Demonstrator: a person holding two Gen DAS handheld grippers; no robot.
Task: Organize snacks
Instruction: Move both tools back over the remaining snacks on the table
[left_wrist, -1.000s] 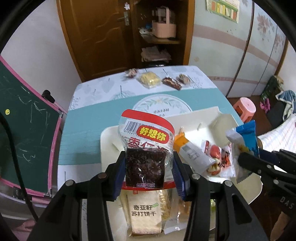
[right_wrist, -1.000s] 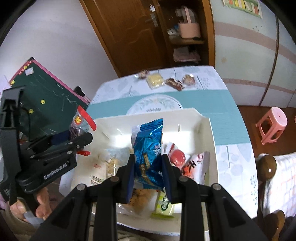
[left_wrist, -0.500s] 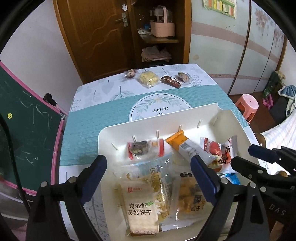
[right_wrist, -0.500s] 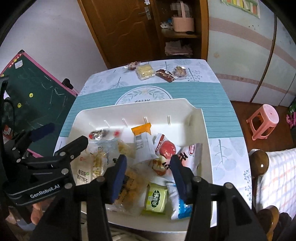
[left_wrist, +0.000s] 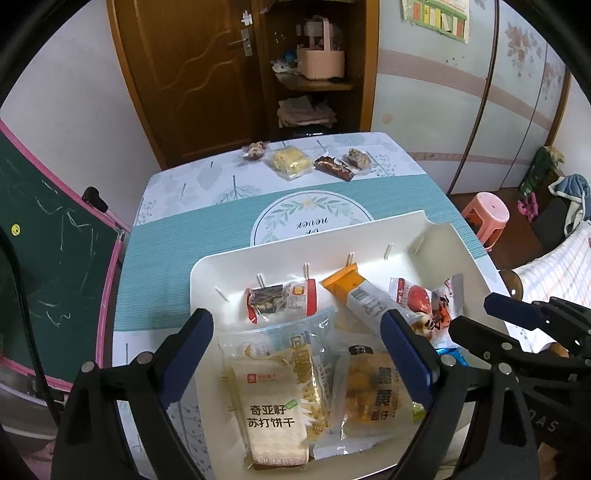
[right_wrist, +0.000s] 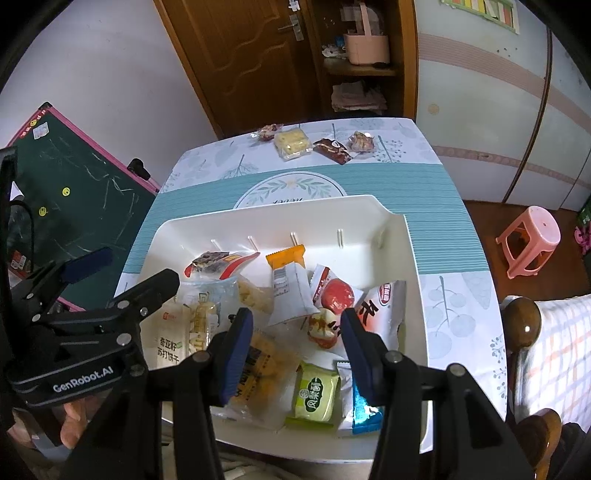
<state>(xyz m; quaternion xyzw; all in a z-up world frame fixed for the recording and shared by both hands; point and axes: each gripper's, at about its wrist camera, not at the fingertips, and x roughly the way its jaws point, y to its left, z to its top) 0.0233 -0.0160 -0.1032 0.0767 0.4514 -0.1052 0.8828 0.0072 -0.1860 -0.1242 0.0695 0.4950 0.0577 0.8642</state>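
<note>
Between picks: left gripper (left_wrist: 297, 352) and right gripper (right_wrist: 297, 341) both just opened, empty, over white tray (left_wrist: 439, 230). Next: pick another packet.

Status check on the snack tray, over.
Left gripper and right gripper both open, empty, hovering above white tray. Snack packets piled loose inside. Four snacks at table's far end. Nothing blocking.

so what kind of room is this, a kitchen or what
Probably a lived-in room at home, not clearly a kitchen: a wooden door, a child's chalkboard, a pink plastic stool, and a cloth-covered table holding a white tray of snacks.
</note>
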